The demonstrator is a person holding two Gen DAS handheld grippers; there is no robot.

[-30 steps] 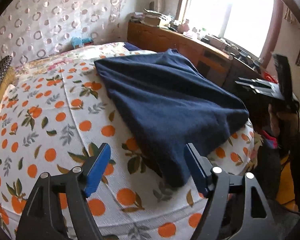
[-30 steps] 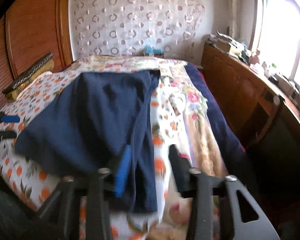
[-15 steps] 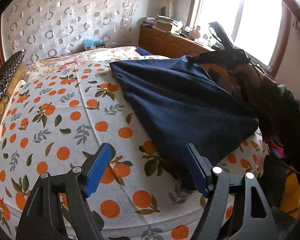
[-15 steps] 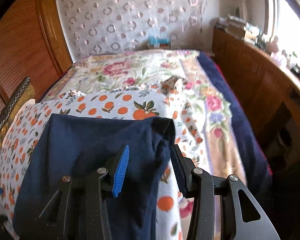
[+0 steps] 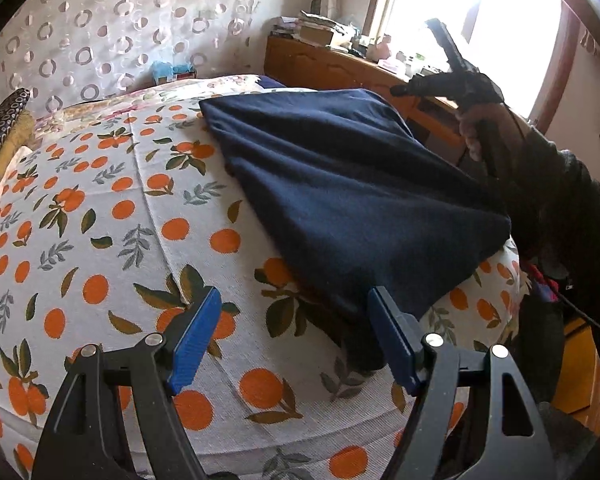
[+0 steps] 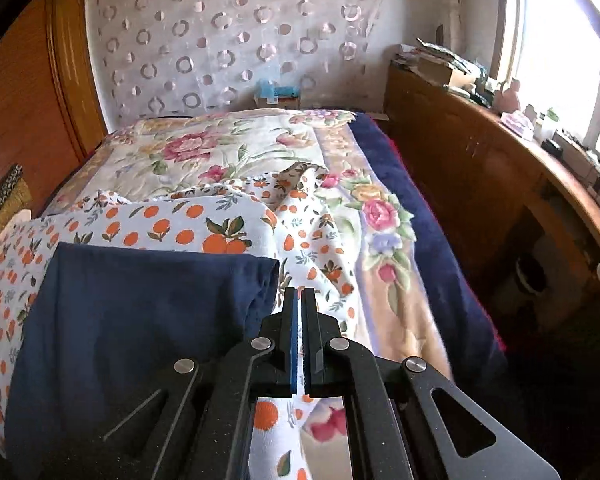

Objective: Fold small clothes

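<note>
Right wrist view. Right gripper (image 6: 299,298): jaws just closed, now pressed flat together, tips just right of the far right corner of the navy garment (image 6: 140,320). Corner between the pads 0.5 second ago; now beside them, touching the left-hand finger. No cloth seen in the seam, so hold uncertain. Garment: lying on the orange-print bedspread (image 6: 172,216), toward the bed's near right. Left gripper (image 5: 296,332): jaws wide, empty, poised over the garment's near corner. Judgement: 1 corner pinch attempted, possibly missed; re-grip probably needed before the next fold.
</note>
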